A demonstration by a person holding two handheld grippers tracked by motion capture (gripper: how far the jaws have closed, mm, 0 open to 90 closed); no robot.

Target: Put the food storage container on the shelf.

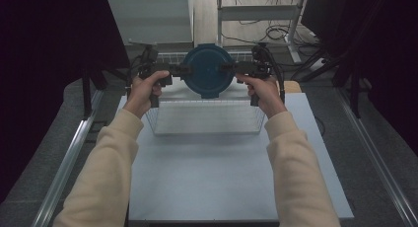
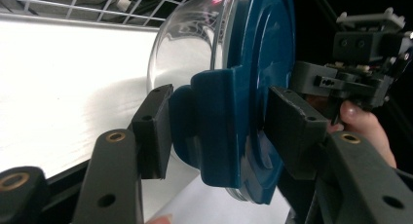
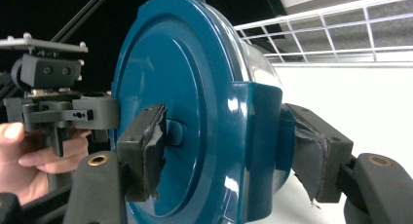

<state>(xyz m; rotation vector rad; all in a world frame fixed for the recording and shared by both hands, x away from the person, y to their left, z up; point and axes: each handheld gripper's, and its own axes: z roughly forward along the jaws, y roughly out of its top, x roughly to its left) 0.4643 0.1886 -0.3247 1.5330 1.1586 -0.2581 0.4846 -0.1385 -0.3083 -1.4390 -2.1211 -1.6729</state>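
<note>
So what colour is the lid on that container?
Dark teal blue lid, clearest in the right gripper view.

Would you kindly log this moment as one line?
left gripper: shut on container | right gripper: shut on container | container: blue lid, held above wire basket

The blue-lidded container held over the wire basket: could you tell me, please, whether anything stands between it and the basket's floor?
Nothing visible does. The container hangs above the far rim of the wire basket, clamped at its lid clips by the left gripper and right gripper. The basket's floor below looks bare.
</note>
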